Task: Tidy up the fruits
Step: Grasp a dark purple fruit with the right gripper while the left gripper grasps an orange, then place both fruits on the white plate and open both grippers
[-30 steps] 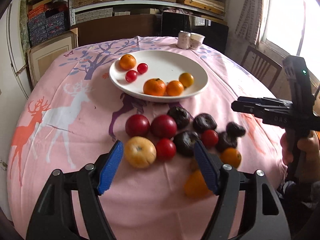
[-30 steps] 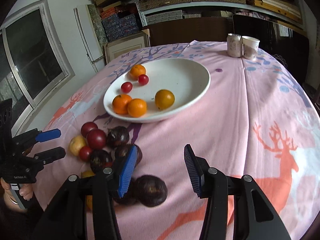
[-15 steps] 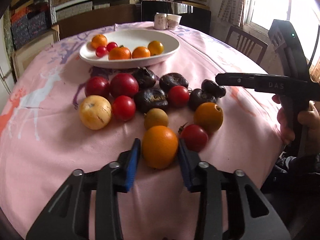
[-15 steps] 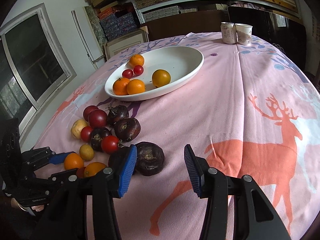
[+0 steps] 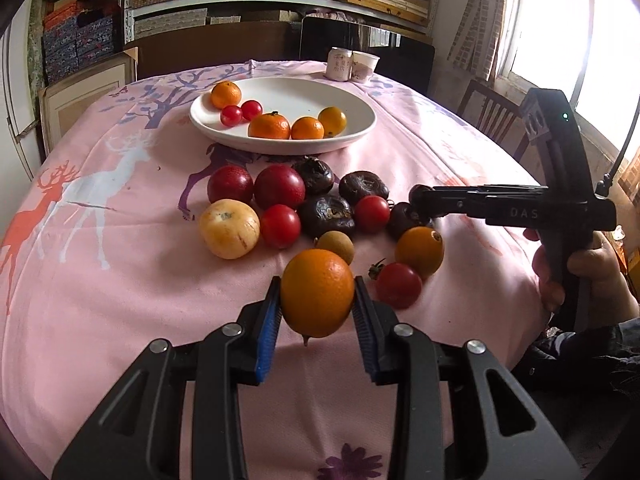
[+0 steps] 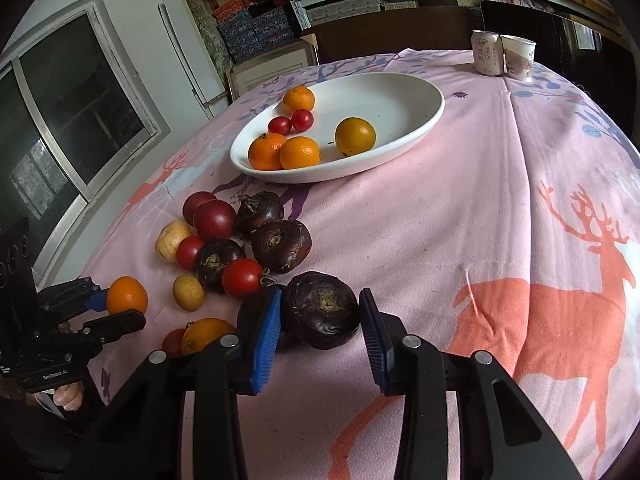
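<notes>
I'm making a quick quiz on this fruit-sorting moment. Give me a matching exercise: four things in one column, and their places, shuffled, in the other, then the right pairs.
Things:
1. orange
2. dark brown fruit
3. two small red tomatoes
4. can and paper cup

Places:
A. far edge of the table, beyond the plate
B. on the white plate
C. between the pads of the left gripper
D. between the pads of the right gripper

Pairs: 1-C, 2-D, 3-B, 4-A
</notes>
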The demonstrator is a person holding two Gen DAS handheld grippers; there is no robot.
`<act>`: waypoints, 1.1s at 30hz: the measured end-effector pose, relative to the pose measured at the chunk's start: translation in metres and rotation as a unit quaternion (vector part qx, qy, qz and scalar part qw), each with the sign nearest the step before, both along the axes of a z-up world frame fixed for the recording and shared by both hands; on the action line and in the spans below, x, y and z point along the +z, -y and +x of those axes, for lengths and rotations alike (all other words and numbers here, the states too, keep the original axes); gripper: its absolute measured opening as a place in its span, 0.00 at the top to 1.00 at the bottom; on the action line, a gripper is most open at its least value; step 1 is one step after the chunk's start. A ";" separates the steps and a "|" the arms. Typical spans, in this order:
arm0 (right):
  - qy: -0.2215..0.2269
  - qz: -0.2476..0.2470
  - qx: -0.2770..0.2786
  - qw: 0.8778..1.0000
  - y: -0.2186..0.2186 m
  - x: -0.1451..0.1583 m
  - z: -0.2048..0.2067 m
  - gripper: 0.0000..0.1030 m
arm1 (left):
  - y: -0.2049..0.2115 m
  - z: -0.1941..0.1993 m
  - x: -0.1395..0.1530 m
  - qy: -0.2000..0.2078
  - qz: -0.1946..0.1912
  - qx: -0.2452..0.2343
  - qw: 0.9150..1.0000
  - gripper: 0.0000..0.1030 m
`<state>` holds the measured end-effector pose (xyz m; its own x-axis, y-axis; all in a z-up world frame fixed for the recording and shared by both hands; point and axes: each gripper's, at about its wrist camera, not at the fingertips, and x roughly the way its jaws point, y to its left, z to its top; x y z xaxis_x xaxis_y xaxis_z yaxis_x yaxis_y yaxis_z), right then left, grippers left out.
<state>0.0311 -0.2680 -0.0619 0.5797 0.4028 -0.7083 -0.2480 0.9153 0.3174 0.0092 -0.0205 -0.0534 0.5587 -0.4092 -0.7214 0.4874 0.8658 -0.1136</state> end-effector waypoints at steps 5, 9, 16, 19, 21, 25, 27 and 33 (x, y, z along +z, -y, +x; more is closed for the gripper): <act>0.015 0.035 -0.013 0.999 0.013 0.011 -0.001 0.62 | -0.005 0.005 0.006 0.004 -0.010 0.011 1.000 0.68; 0.027 0.052 -0.020 0.998 0.021 0.030 0.013 0.62 | -0.003 0.022 0.023 0.014 -0.020 0.013 1.000 0.68; 0.055 0.057 -0.034 0.996 0.019 0.070 0.072 0.62 | 0.017 0.099 0.067 0.050 -0.033 0.034 0.998 0.68; 0.050 0.052 -0.042 0.996 0.012 0.073 0.103 0.62 | 0.037 0.141 0.072 0.054 -0.017 0.046 0.997 0.67; 0.053 0.045 -0.052 0.996 0.007 0.072 0.120 0.62 | 0.046 0.167 0.066 0.039 -0.008 0.057 0.998 0.67; 0.044 0.023 -0.074 0.996 0.002 0.058 0.148 0.51 | 0.048 0.206 0.045 0.000 -0.009 0.097 0.995 0.53; 0.045 0.029 -0.083 0.995 0.007 0.057 0.146 0.43 | 0.039 0.207 0.042 -0.020 -0.030 0.103 0.994 0.47; 0.040 0.013 -0.053 0.998 0.005 0.057 0.091 0.43 | 0.013 0.152 0.051 0.014 -0.019 0.084 0.996 0.31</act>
